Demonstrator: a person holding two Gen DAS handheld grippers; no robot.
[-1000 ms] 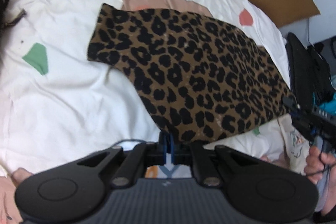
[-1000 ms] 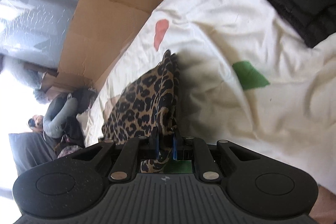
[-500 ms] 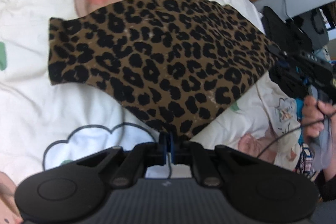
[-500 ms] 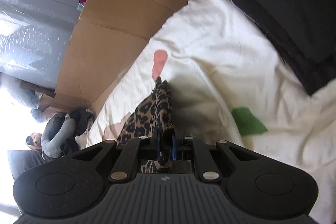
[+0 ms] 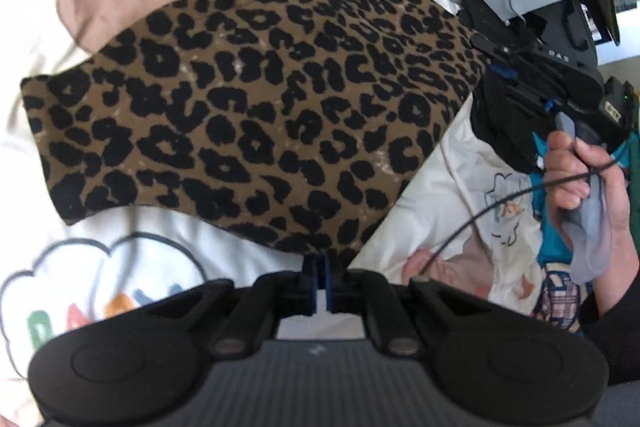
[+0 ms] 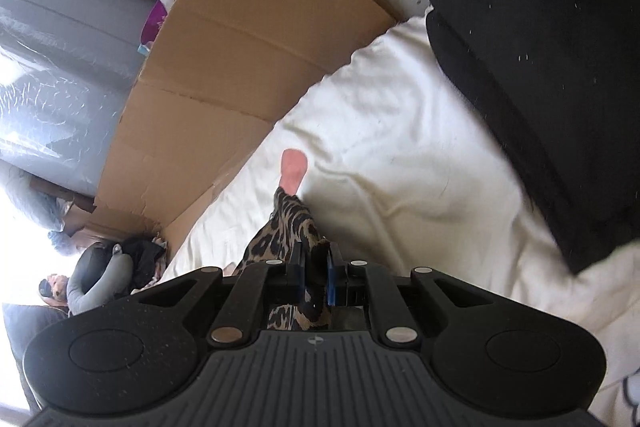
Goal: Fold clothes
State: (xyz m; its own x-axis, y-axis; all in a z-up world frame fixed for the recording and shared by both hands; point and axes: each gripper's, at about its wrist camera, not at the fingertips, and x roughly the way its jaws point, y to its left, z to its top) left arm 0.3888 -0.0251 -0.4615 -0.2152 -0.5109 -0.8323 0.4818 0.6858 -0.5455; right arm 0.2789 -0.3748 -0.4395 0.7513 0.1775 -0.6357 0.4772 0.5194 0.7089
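Observation:
A leopard-print garment [image 5: 256, 107] hangs stretched above the white printed bedsheet [image 5: 100, 255], held at two corners. My left gripper [image 5: 317, 263] is shut on its near lower corner. In the left wrist view the right gripper [image 5: 496, 67] grips the garment's far right corner, with a person's hand [image 5: 580, 171] on its handle. In the right wrist view my right gripper [image 6: 314, 259] is shut on a bunch of the leopard-print garment [image 6: 288, 227], which trails away over the bedsheet [image 6: 400, 163].
A brown cardboard box [image 6: 240, 39] stands along the bed's far edge. A black cushion [image 6: 552, 47] lies on the sheet at the right. A pile of clothes [image 6: 104, 271] sits off the bed at the left. A cable [image 5: 480, 215] runs from the right gripper.
Both grippers have lifted and pulled the garment toward the near side of the bed, spreading it wider. The bear print on the sheet has come into view behind it.

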